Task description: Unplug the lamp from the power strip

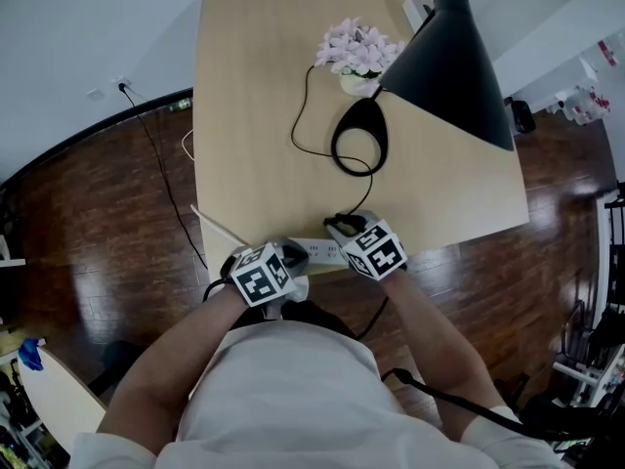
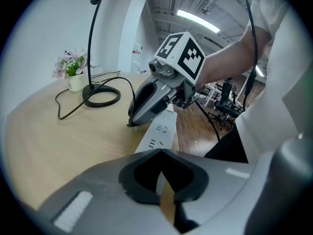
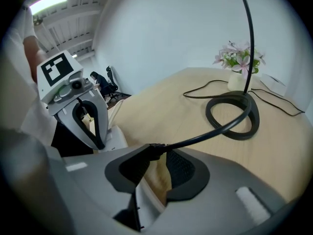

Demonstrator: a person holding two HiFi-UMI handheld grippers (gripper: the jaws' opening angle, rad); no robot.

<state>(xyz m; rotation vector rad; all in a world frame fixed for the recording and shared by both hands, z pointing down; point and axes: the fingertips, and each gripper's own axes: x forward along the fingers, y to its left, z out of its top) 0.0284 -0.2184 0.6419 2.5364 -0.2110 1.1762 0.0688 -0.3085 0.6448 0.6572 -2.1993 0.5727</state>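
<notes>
Between the jaws of your right hand-held gripper (image 3: 155, 173) sits the lamp's black plug (image 3: 152, 151). The jaws stand apart, with a gap showing beside the plug, so they are open around it rather than clamped on it. In the left gripper view, this gripper's tips come down on bare wood just beside the white power strip (image 2: 163, 129), not over its sockets. The cord (image 3: 210, 131) runs from the plug across the counter (image 1: 249, 115) to the lamp's ring base (image 1: 359, 137) near the middle. Your left hand-held gripper (image 2: 165, 192) has its jaws closed, tips down on the near end of the strip. The strip lies along the counter's near edge, between your two grippers. Pink flowers (image 1: 359, 47) stand toward the far edge, beside the lamp's black shade (image 1: 454, 66).
</notes>
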